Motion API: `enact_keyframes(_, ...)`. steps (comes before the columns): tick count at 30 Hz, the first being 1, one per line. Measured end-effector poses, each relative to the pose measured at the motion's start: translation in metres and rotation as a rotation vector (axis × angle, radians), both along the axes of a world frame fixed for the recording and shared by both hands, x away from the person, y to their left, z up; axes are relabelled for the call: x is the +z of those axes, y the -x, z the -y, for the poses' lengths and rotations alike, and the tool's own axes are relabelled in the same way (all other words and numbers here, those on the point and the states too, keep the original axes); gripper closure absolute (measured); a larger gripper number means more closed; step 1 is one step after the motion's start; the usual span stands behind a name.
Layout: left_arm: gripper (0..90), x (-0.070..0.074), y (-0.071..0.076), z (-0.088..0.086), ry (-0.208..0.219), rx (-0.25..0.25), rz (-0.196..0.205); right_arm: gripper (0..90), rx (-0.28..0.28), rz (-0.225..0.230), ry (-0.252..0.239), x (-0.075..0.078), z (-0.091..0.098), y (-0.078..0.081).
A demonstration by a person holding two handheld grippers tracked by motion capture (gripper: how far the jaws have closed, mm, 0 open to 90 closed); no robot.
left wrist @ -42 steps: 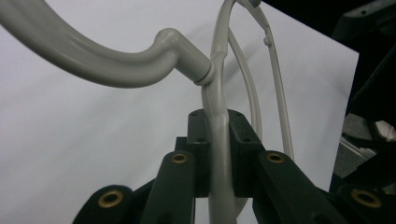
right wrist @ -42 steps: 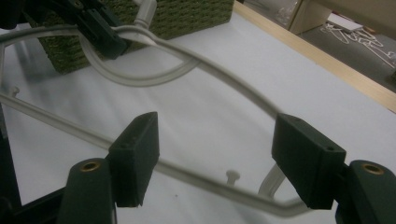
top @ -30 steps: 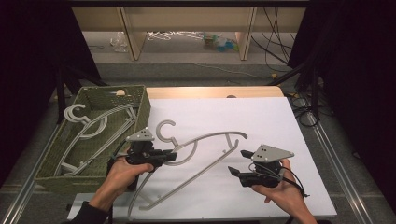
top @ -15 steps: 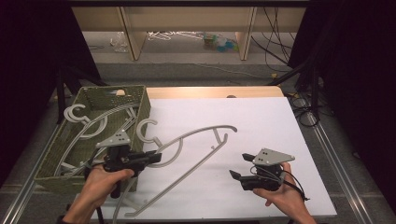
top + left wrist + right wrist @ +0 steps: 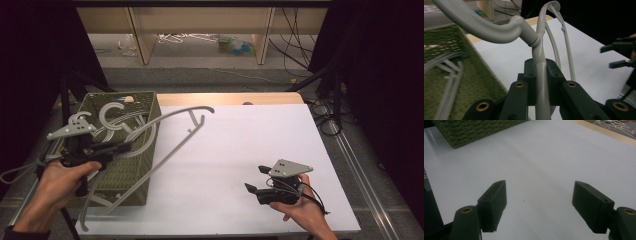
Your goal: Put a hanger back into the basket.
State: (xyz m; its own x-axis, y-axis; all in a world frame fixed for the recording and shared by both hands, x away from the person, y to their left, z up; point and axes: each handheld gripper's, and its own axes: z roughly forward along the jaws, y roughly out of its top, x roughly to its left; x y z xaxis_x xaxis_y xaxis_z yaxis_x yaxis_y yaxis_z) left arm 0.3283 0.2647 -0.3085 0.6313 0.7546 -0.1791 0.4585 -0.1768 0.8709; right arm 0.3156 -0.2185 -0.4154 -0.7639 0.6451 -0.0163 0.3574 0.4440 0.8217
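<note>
The left gripper (image 5: 117, 149) is clamped on a grey plastic clothes hanger (image 5: 170, 120), its two black jaws pressed against the hanger's body just below the neck, where the hook joins the shoulders. In the left gripper view the hanger (image 5: 540, 75) rises straight up between the pads (image 5: 530, 80), the thick hook stem bends away to the upper left of the jaws, and the thinner arms run on ahead beyond them. From the high view the hanger is held clear of the table (image 5: 260, 150), tilted, with one arm reaching forward and to the right of the gripper over the white surface and the other end slanting down toward the person, past the near corner of the green woven basket (image 5: 145, 165). The basket lies directly under and ahead of the left gripper, and further grey hangers (image 5: 112, 120) rest inside it. The left hand (image 5: 55, 182) grasps the gripper body from below. The right gripper (image 5: 255, 179) sits well apart from the hanger, low over the near right part of the table, held by the right hand (image 5: 300, 210). Its jaws stand wide apart with nothing between them; in the right gripper view the pads (image 5: 492, 205) frame bare white table (image 5: 536, 165), with a corner of the basket (image 5: 474, 131) far ahead and to the left of the jaws.
</note>
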Motion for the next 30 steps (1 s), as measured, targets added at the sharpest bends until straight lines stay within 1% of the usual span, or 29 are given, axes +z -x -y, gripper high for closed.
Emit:
enact_keyframes(1,80.5,0.003,-0.001,-0.003,0.011,0.009,-0.012,28.8,0.000,0.000,0.000,0.000,0.000,0.000)
enact_keyframes(2,80.3,0.005,-0.003,-0.006,0.022,0.019,-0.018,28.8,-0.007,-0.012,0.000,0.000,0.000,0.001)
enact_keyframes(3,80.4,0.007,-0.004,-0.008,0.053,0.033,-0.047,28.5,-0.002,-0.010,-0.001,-0.001,0.000,0.000)
enact_keyframes(4,80.4,0.010,-0.009,-0.014,0.082,0.066,-0.070,28.3,-0.003,-0.010,-0.001,-0.001,0.000,0.000)
enact_keyframes(5,80.4,0.011,-0.012,-0.019,0.070,0.075,-0.062,28.2,-0.004,-0.009,-0.002,-0.001,0.000,0.000)
enact_keyframes(6,80.4,0.011,-0.012,-0.019,0.070,0.075,-0.062,27.9,-0.005,-0.008,-0.002,-0.001,0.001,0.000)
enact_keyframes(7,80.4,0.012,-0.019,-0.026,0.055,0.094,-0.045,27.1,-0.006,-0.008,0.000,-0.001,0.001,-0.001)
enact_keyframes(8,80.4,0.012,-0.019,-0.026,0.055,0.094,-0.045,27.1,-0.006,-0.008,0.000,-0.001,0.001,-0.001)
enact_keyframes(9,80.4,0.012,-0.023,-0.031,0.029,0.103,-0.026,26.9,-0.006,-0.009,0.000,-0.001,0.001,-0.001)
enact_keyframes(10,80.4,0.013,-0.025,-0.033,0.055,0.112,-0.051,26.4,-0.007,-0.009,0.001,-0.001,0.001,-0.001)
enact_keyframes(11,80.4,0.013,-0.030,-0.039,0.007,0.130,-0.011,26.4,-0.011,-0.016,0.000,-0.002,0.001,-0.001)
enact_keyframes(12,80.4,0.013,-0.032,-0.042,-0.005,0.133,0.003,26.4,-0.011,-0.015,-0.001,-0.002,0.001,-0.001)
enact_keyframes(14,80.4,0.011,-0.040,-0.050,-0.017,0.162,0.001,26.4,-0.009,-0.016,-0.004,-0.002,0.001,-0.001)
enact_keyframes(15,80.4,0.011,-0.040,-0.050,-0.017,0.162,0.001,26.4,-0.009,-0.016,-0.004,-0.002,0.001,-0.001)
enact_keyframes(19,80.4,0.009,-0.054,-0.064,-0.038,0.199,0.009,26.3,-0.008,-0.018,0.000,-0.003,0.001,-0.002)
enact_keyframes(20,80.5,0.009,-0.054,-0.064,-0.038,0.199,0.009,26.3,-0.008,-0.018,0.000,-0.003,0.001,-0.002)
enact_keyframes(21,80.4,0.008,-0.058,-0.069,-0.045,0.209,0.004,26.3,-0.008,-0.017,0.002,-0.004,0.001,-0.002)
enact_keyframes(22,80.5,0.008,-0.058,-0.069,-0.045,0.209,0.004,26.3,-0.008,-0.021,0.001,-0.004,0.000,-0.002)
enact_keyframes(26,80.4,0.005,-0.066,-0.079,-0.077,0.214,0.014,25.8,-0.005,-0.024,0.005,-0.005,0.000,-0.002)
enact_keyframes(27,80.5,0.004,-0.068,-0.082,-0.078,0.220,0.011,25.5,-0.003,-0.028,0.007,-0.006,0.000,-0.002)
enact_keyframes(28,80.5,0.003,-0.071,-0.088,-0.090,0.232,0.016,25.2,-0.004,-0.028,0.006,-0.006,0.000,-0.002)
enact_keyframes(30,80.4,0.001,-0.074,-0.094,-0.106,0.238,0.025,25.2,-0.004,-0.029,0.008,-0.006,0.000,-0.002)
